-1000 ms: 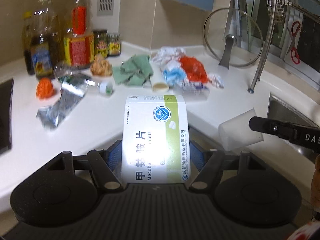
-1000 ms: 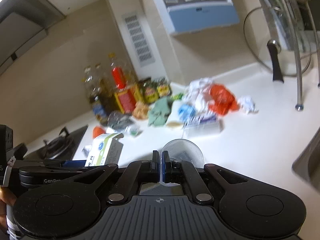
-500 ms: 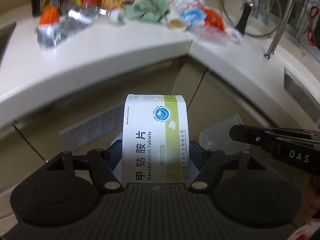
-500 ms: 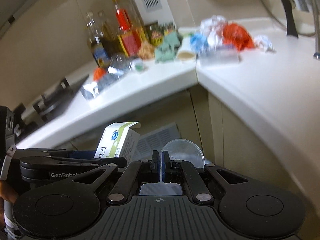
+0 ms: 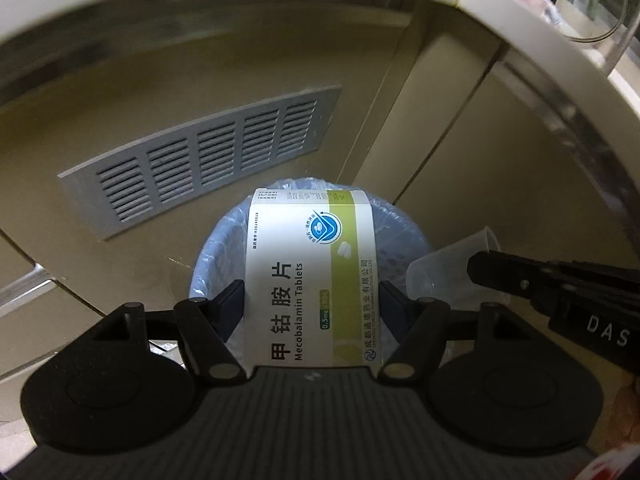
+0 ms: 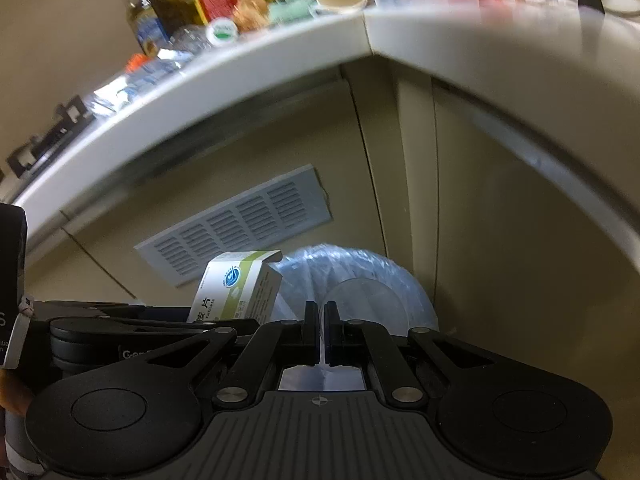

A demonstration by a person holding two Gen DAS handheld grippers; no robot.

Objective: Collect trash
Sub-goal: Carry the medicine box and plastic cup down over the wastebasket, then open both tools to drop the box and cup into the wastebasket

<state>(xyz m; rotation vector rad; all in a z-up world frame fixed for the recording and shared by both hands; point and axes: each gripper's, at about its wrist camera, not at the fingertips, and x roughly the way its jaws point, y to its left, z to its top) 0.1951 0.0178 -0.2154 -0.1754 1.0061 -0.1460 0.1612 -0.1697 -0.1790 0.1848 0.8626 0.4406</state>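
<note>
Left gripper [image 5: 312, 308]: clamps white-and-green cardboard tablet box [image 5: 314, 276]. Right gripper [image 6: 321, 328]: pinches clear plastic cup [image 6: 366, 300]. Both above blue-lined round bin [image 5: 404, 232]; centre each before letting go.

The lined bin [image 5: 216, 248] stands on the floor before the cabinet fronts, below the bench [image 6: 280, 60] corner. The vent grille [image 5: 208, 160] sits on the cabinet behind the bin and to its left. Above the bin's mouth hangs the tablet box [image 5: 312, 280]; the plastic cup [image 5: 444, 280] hangs just to the box's right, over the bin's right rim. Bottles [image 6: 160, 4] and scraps lie up on the bench, well above the bin.
</note>
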